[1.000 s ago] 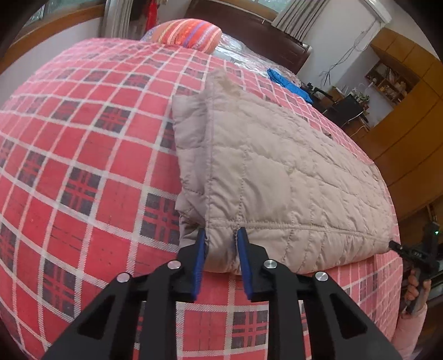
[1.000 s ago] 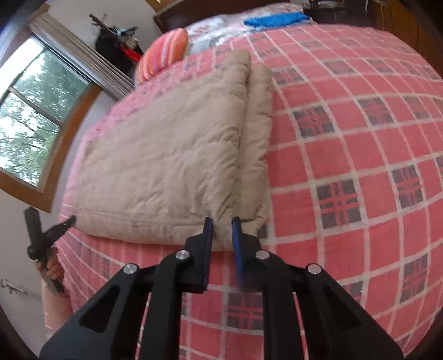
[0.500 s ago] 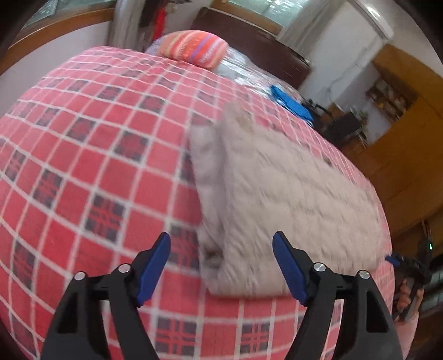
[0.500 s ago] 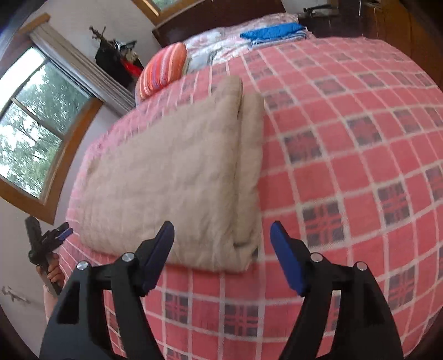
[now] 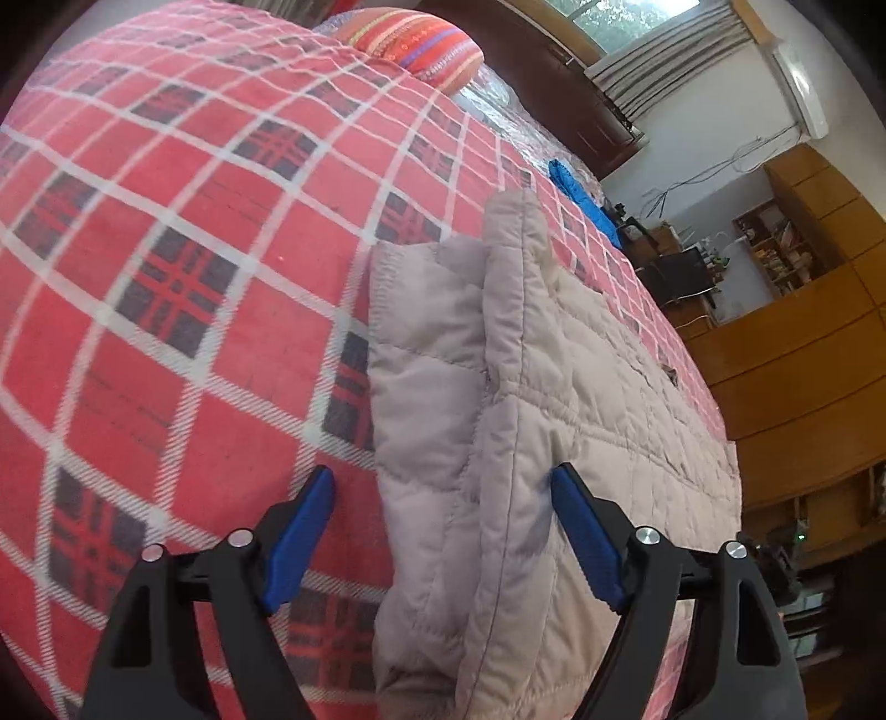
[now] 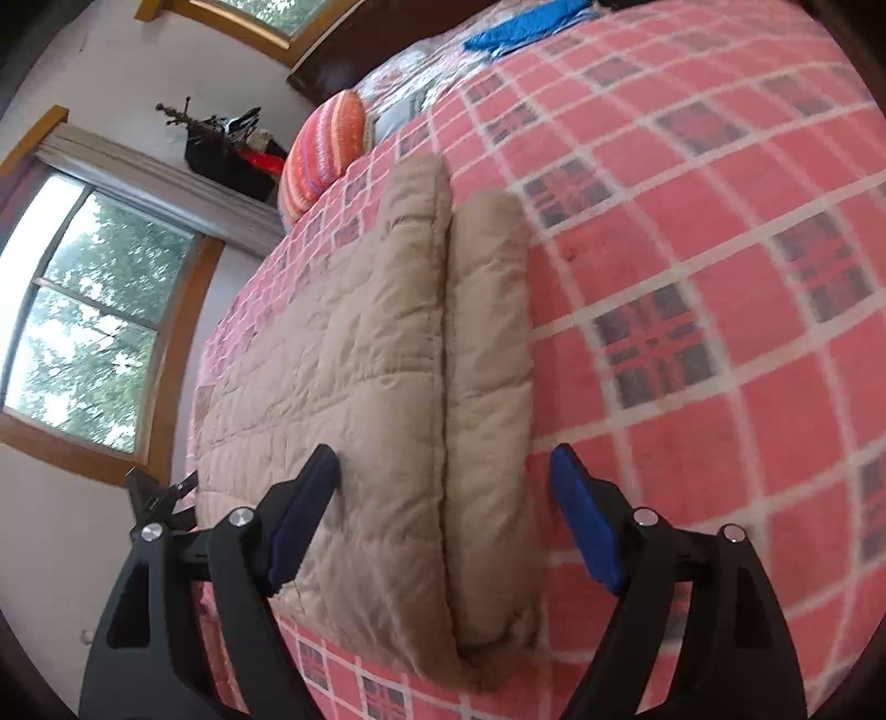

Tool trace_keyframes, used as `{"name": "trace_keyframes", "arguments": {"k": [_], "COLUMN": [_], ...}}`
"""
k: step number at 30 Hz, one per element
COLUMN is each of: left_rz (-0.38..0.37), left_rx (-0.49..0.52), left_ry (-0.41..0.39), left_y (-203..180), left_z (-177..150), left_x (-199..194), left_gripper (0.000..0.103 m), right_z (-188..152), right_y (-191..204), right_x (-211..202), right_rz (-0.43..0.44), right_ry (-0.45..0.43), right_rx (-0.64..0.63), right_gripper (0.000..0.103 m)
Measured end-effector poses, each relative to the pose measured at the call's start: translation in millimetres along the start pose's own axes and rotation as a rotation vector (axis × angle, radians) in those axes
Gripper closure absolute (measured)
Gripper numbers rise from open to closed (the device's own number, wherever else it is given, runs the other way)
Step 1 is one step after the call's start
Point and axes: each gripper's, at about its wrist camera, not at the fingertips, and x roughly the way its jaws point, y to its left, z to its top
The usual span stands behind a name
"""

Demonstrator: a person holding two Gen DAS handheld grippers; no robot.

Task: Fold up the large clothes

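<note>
Garment: a beige quilted padded coat (image 5: 559,421), already folded into a thick slab, lies flat on the bed near the bed's near edge. One long fold runs along each side of the slab.
Garment, right-wrist view: the coat (image 6: 354,376) shows a rolled side panel lying against the main body, separated by a deep seam-like groove.
Material: puffy stitched squares, matt woven shell, rounded soft edges. Judged springy; layers are likely to puff apart unless pressed.
Left gripper (image 5: 443,531): jaws spread wide, clamping nothing. The left-hand fold of the coat sits between the blue pads (image 5: 302,526), apparently untouched.
Right gripper (image 6: 443,515): jaws spread wide, nothing clamped. The right-hand fold of the coat lies between its pads (image 6: 581,520); contact cannot be confirmed.
Reason for placement: each tool straddles one near corner of the slab, a position suited to re-gripping both corners for a further fold away from the near edge. This is a judgement.
Support: red plaid blanket (image 5: 183,266) covering the bed, soft and napped, white grid lines with dark check blocks.
Beyond the coat: striped orange pillow (image 6: 324,155) at the head of the bed; blue folded cloth (image 6: 520,25) beside it.
Further out: window (image 6: 83,327) and wooden cabinets (image 5: 803,343) past the bed.
</note>
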Motion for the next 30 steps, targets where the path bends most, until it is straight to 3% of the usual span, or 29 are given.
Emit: {"name": "trace_keyframes", "arguments": {"k": [7, 11, 13, 18, 20, 24, 30], "left_rz": [-0.068, -0.061, -0.057, -0.044, -0.032, 0.001, -0.011], "left_rx": [0.028, 0.046, 0.038, 0.024, 0.034, 0.061, 0.095], "left_ry": [0.02, 0.03, 0.024, 0.005, -0.012, -0.056, -0.096], "left_y": [-10.8, -20.7, -22.0, -27.1, -33.0, -48.5, -66.3], "left_z": [1.5, 4.1, 5.8, 6.1, 4.6, 1.8, -2.2], "left_x": [12.6, 19.0, 18.6, 14.9, 11.7, 1.5, -21.2], "left_gripper": [0.018, 0.019, 0.025, 0.062, 0.069, 0.078, 0.083], "right_z": [-1.2, -7.1, -7.2, -12.7, -15.3, -19.0, -24.5], "right_y": [10.1, 18.3, 19.6, 30.1, 39.3, 51.0, 68.8], "right_x": [28.9, 28.8, 27.8, 24.0, 22.3, 12.5, -7.2], "right_rz": [0.013, -0.016, -0.013, -0.028, -0.034, -0.037, -0.036], "right_ry": [0.037, 0.03, 0.029, 0.015, 0.006, -0.017, -0.043], "right_rx": [-0.023, -0.054, -0.053, -0.103, -0.132, -0.162, -0.197], "right_gripper": [0.02, 0.023, 0.033, 0.057, 0.068, 0.082, 0.087]}}
